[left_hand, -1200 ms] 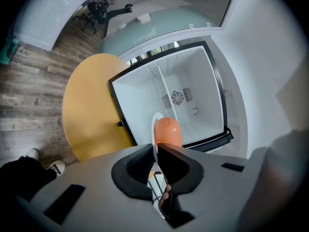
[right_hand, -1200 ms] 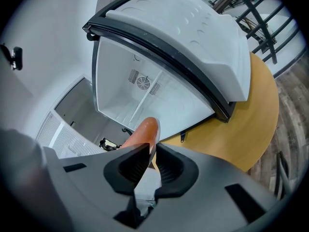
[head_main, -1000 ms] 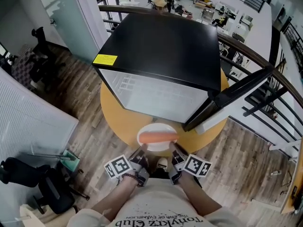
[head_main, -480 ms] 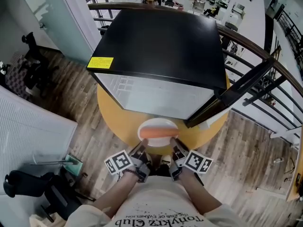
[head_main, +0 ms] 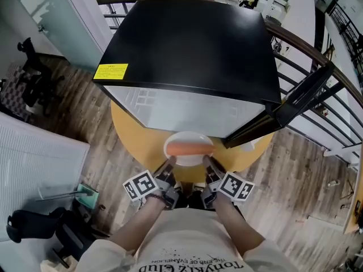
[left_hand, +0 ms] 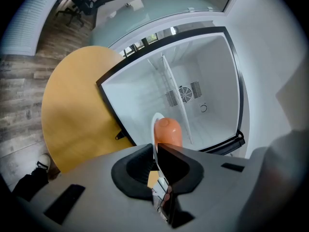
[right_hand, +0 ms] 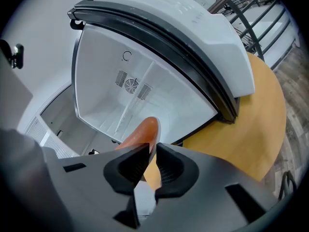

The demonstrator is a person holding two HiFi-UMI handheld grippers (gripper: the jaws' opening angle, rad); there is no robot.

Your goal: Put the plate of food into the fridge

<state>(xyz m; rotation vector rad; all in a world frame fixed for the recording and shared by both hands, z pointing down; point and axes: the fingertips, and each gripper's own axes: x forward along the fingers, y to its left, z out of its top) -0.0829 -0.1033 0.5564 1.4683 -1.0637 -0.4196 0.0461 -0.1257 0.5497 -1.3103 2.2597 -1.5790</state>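
Head view, left to right: left gripper clamped on the plate's near-left rim; white plate, carrying an orange sausage, over the round table's near edge, before the open fridge; right gripper clamped on its near-right rim.

Upside-down shirt print ends in "Club"; yellow label on fridge unreadable.

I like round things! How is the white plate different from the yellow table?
The plate is white; the table is yellow-brown. The plate is much smaller than the table. The plate is gripped at its rim by the left gripper and the right gripper and carries orange food, while the table carries the open fridge. Both are round.
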